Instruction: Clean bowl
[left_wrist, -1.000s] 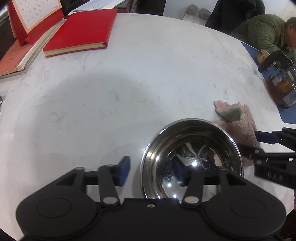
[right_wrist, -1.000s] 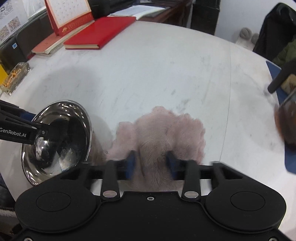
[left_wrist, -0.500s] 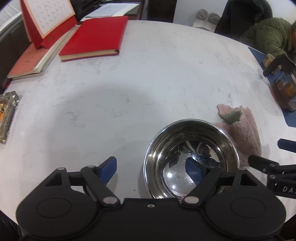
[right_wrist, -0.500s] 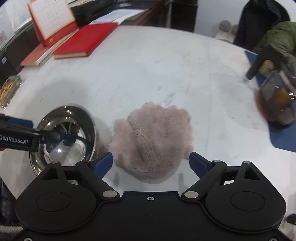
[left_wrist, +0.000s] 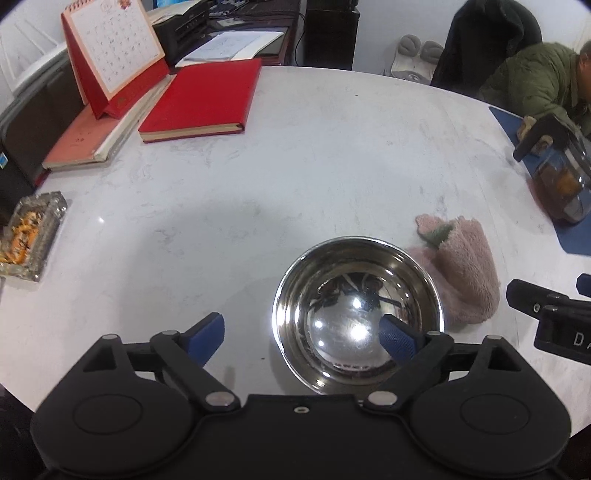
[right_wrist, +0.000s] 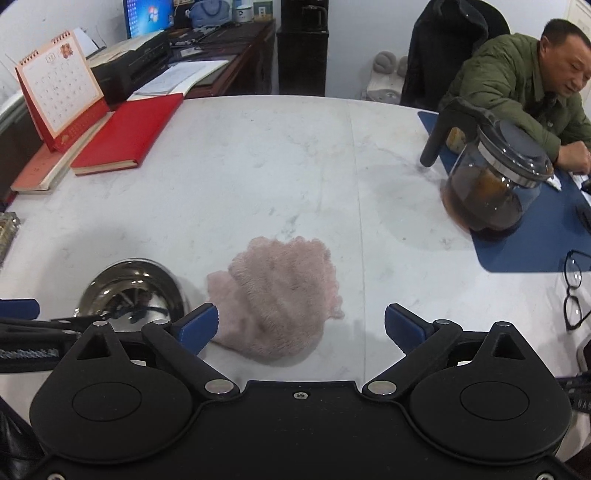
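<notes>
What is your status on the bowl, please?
Left gripper and right gripper opening, empty. Bowl upright on table, cloth beside it. Nothing blocking.

Bowl (left_wrist: 357, 314) on tabletop (left_wrist: 295, 166), near edge; cloth (left_wrist: 465, 273) just beside it, right. Books (left_wrist: 199, 99) and calendar (left_wrist: 110, 55) far left. Teapot (right_wrist: 491, 184) on mat (right_wrist: 535, 240), far right; glasses (right_wrist: 574, 291) nearer.

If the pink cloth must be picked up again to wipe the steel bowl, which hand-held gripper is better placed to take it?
Probably the right hand-held gripper. Its jaws are opening, and the pink cloth lies loose on the table between them. The left hand-held gripper, also opening, is over the steel bowl.
</notes>
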